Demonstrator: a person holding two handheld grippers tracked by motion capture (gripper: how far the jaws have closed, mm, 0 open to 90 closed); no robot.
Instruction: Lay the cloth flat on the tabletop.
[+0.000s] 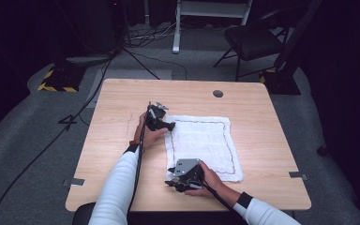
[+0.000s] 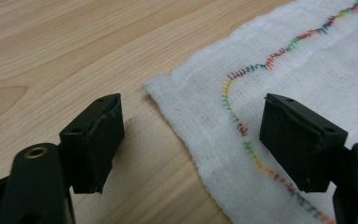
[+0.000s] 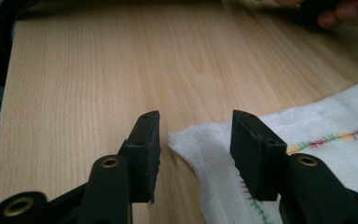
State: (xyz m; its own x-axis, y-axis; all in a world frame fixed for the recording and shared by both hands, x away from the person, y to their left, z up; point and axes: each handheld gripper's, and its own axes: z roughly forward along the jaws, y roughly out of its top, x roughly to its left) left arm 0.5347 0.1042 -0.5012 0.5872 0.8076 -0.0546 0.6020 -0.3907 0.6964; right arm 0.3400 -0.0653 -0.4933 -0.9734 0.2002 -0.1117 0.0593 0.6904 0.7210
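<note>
Fingers (image 2: 93, 140) of the left gripper (image 2: 191, 140) stood spread wide, pinching nothing, one pad over bare wood, the other over white cloth (image 2: 284, 93). Straddled a corner of that cloth, with its point lying in the gap just ahead of the pads. Showed a line of many-coloured stitching (image 2: 242, 128) curving round inside the hem, close to the pad on the cloth side. Lay flat, that cloth (image 1: 201, 140), spread square on the table (image 1: 122, 103), with the left gripper (image 1: 161, 123) at its far-left corner.

Fingers (image 3: 144, 149) of the right gripper (image 3: 196, 154) likewise parted, though less widely, gripping nothing. Framed another corner of the cloth (image 3: 307, 121), its tip sitting between the two pads and slightly raised off the wood. Ran off beyond the cloth-side pad, the same coloured stitching (image 3: 335, 137). Hovered at the near-left corner, the right gripper (image 1: 176, 180), low over the table edge closest to the person.

Held by a hand (image 1: 152, 136) in a white sleeve (image 1: 117, 187) on the left, and by a second hand (image 1: 211, 180) on the right. Set well beyond both pairs of fingers, a dark round hole (image 1: 218, 93) near the table's far edge. Farther out again, grey floor with cables (image 1: 75, 117) and a black chair (image 1: 253, 42).
</note>
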